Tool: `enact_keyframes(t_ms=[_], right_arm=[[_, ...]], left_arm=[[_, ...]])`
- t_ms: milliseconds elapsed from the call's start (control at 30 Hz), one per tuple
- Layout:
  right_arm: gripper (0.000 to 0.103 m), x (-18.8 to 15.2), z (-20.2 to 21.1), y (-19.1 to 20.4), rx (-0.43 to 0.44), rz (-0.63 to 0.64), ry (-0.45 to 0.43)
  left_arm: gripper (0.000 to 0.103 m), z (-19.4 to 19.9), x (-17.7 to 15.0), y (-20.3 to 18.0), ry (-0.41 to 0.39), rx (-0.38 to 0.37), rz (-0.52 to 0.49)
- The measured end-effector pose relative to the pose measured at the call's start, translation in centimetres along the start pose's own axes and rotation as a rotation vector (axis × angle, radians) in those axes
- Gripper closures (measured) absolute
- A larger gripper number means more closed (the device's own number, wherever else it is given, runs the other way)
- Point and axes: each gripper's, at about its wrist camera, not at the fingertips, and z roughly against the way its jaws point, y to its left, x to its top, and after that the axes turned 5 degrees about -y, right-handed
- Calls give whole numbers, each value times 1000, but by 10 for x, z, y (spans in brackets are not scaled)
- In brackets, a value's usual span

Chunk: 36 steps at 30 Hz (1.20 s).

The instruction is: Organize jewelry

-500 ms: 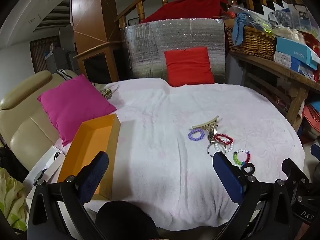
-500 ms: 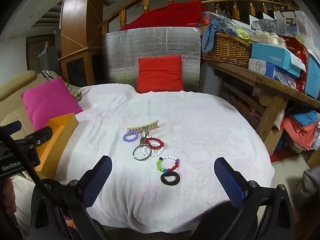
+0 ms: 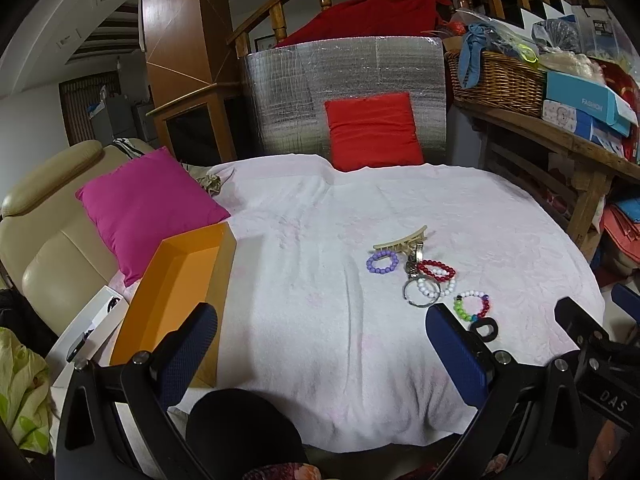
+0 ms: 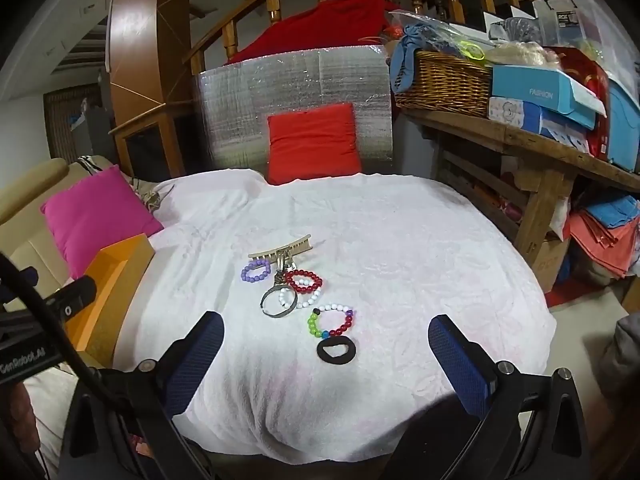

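Both the left gripper (image 3: pixel 320 344) and right gripper (image 4: pixel 326 354) stand wide open and empty, the jewelry (image 4: pixel 298 286) lying on the cloth (image 4: pixel 420 272) ahead of the right fingers and off past the left's right finger. The beaded bracelets look light, loose and apt to roll, so pinching across one side of a ring seems best. Only the left view shows the orange box (image 3: pixel 180 280) is empty inside; the right shows the black ring (image 4: pixel 336 350) whole.

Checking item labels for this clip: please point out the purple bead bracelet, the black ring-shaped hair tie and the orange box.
purple bead bracelet (image 4: pixel 256 271), right wrist view, on its near beads.
black ring-shaped hair tie (image 4: pixel 337 358), right wrist view, on its near band.
orange box (image 3: pixel 180 280), left wrist view, on its inner floor.
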Motion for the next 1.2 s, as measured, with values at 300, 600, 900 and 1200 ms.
enact_keyframes(t_ms=[300,600,900,1200], right_arm=[[0,1,6,-5,-1,-2,-6],[0,0,10,-2,0,17,-11],[0,0,9,0,0,18,-6],[0,-1,11,-1,-3,12,-12]], left_arm=[[0,11,4,-5,-4,-3,-4],[0,11,2,-5,8,1,1],[0,14,-6,-9,10,-3,-11],[0,23,-10,-3,-10,22,9]])
